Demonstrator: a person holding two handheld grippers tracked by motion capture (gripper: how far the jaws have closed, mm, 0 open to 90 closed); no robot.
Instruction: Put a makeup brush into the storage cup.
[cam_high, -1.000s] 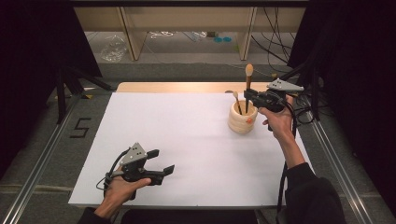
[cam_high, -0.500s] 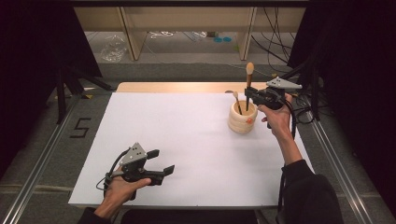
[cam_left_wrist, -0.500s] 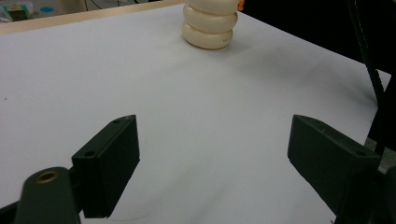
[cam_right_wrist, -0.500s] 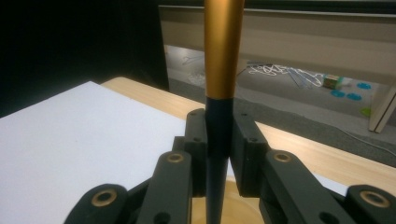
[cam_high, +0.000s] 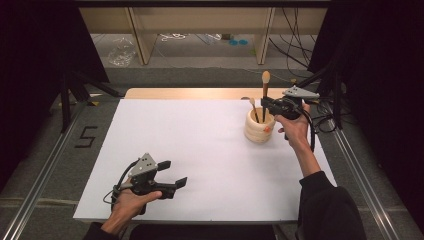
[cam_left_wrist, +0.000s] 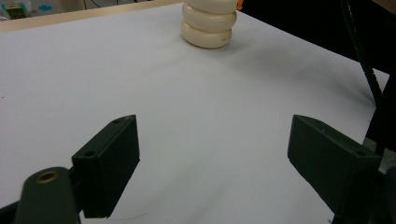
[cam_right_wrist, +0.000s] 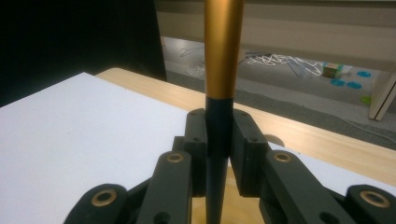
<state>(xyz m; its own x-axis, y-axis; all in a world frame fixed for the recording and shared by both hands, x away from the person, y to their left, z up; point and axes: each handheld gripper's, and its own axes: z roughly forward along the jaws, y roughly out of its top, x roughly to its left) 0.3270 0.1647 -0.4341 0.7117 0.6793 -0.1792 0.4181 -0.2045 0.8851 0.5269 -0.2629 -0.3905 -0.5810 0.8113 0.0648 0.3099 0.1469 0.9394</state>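
Right gripper (cam_high: 267, 106), far right of white table (cam_high: 200, 150), clamps upright brush (cam_high: 265, 95) by its dark handle above cream ribbed holder (cam_high: 259, 131), w/ left gripper (cam_high: 172, 175) released, near left, well apart.

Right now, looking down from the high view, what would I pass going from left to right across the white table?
Left gripper, open near the front edge → cream ringed pot with a small spoon standing in it → right gripper, shut on the upright brush above the pot.
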